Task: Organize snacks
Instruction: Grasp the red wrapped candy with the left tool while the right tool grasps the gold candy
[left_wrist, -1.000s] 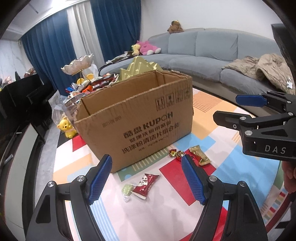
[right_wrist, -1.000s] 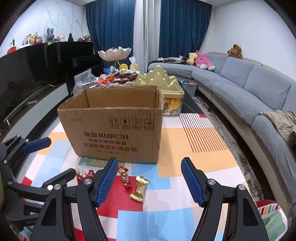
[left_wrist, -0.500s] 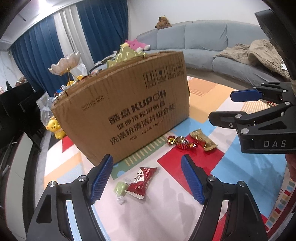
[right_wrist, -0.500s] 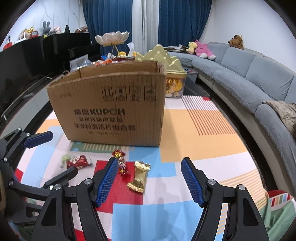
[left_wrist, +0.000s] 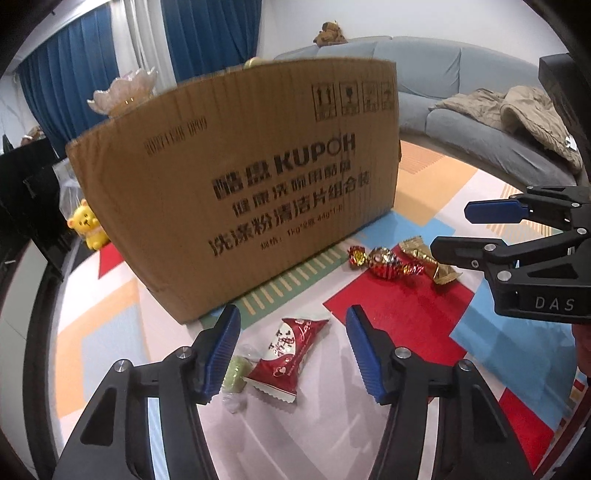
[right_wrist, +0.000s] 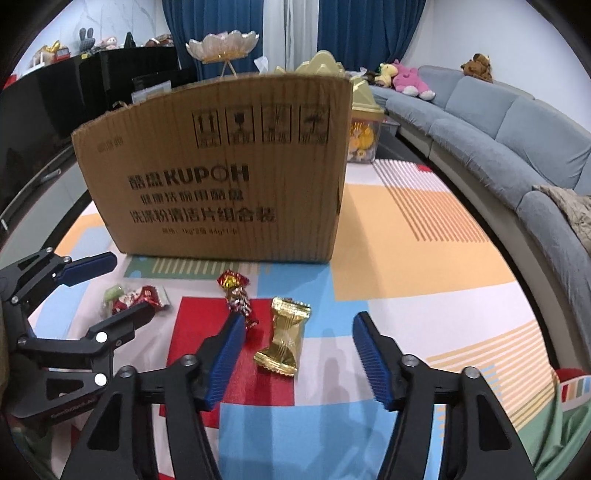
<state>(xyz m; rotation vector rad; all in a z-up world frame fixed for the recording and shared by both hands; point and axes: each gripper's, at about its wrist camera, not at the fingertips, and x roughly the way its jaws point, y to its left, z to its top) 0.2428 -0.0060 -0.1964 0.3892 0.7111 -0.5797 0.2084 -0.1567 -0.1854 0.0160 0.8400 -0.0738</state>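
My left gripper (left_wrist: 291, 349) jaws are closing around the red packet (left_wrist: 290, 350); my right gripper (right_wrist: 297, 350) jaws are closing around the gold candy (right_wrist: 282, 336); neither is gripped.

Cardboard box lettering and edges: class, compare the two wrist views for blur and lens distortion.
Left wrist view: the cardboard box has smeared, doubled lettering and a strongly bowed top edge. Right wrist view: the same box reads sharper, though its top edge still curves; both pictures darken into a round black border.
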